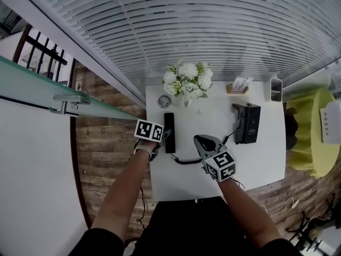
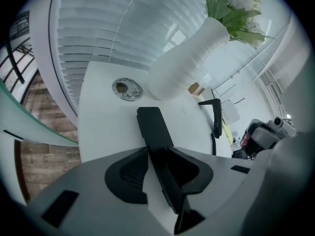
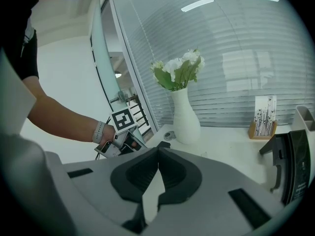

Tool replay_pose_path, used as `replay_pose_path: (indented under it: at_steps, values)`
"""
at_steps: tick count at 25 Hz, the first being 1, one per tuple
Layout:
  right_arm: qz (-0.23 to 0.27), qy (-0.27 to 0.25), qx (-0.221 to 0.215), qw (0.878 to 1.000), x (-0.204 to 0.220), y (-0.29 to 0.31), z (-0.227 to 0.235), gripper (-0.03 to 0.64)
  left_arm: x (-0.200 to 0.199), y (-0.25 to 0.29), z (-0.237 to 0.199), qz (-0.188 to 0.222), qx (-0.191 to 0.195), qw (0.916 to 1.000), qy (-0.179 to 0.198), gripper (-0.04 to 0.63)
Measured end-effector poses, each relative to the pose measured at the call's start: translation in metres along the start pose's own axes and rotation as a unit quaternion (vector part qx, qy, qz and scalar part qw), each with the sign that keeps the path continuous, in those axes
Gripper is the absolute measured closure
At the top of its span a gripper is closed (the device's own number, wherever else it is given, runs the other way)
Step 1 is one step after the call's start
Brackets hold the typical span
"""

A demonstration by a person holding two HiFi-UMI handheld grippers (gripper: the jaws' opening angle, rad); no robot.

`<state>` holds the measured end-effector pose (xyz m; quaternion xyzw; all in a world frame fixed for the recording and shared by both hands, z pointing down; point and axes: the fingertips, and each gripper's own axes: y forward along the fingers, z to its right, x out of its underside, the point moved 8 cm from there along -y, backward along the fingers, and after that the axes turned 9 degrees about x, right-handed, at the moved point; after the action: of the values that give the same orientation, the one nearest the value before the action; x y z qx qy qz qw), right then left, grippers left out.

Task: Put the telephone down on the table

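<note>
Overhead, the handset (image 1: 169, 128) lies flat on the tabletop (image 1: 213, 119), with the left tongs (image 1: 164, 136) at its near end. Left gripper view: left tongs (image 2: 157, 150) stand apart astride the handset (image 2: 153, 127). Right gripper view: right tongs (image 3: 158, 151) closed, empty

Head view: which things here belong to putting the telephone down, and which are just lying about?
Job: handset, lying between the jaws of the open left gripper; telephone base; table.
Lying about: vase of flowers; round dish; card holder; white container.
</note>
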<state>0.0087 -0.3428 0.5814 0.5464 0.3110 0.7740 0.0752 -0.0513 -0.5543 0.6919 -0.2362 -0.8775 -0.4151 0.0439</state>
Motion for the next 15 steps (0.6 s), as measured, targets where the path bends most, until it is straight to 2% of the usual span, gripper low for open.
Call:
replay_pose_path:
  at_steps: [3, 9, 12, 15]
  values:
    - [0.002, -0.004, -0.003, 1.000, -0.001, -0.004, 0.001, 0.595, 0.002, -0.002, 0.004, 0.004, -0.028, 0.9996, 0.003, 0.466]
    - [0.009, -0.008, 0.000, 1.000, -0.001, -0.019, 0.008, 0.595, 0.005, -0.010, 0.022, 0.008, -0.065, 0.9972, 0.035, 0.466]
    - [0.012, -0.007, 0.001, 1.000, 0.001, -0.029, 0.012, 0.595, 0.007, -0.021, 0.044, 0.036, -0.060, 0.9962, 0.052, 0.471]
    - [0.019, -0.007, -0.003, 1.000, 0.002, -0.042, 0.015, 0.595, 0.013, -0.028, 0.075, 0.066, -0.032, 0.9953, 0.063, 0.507]
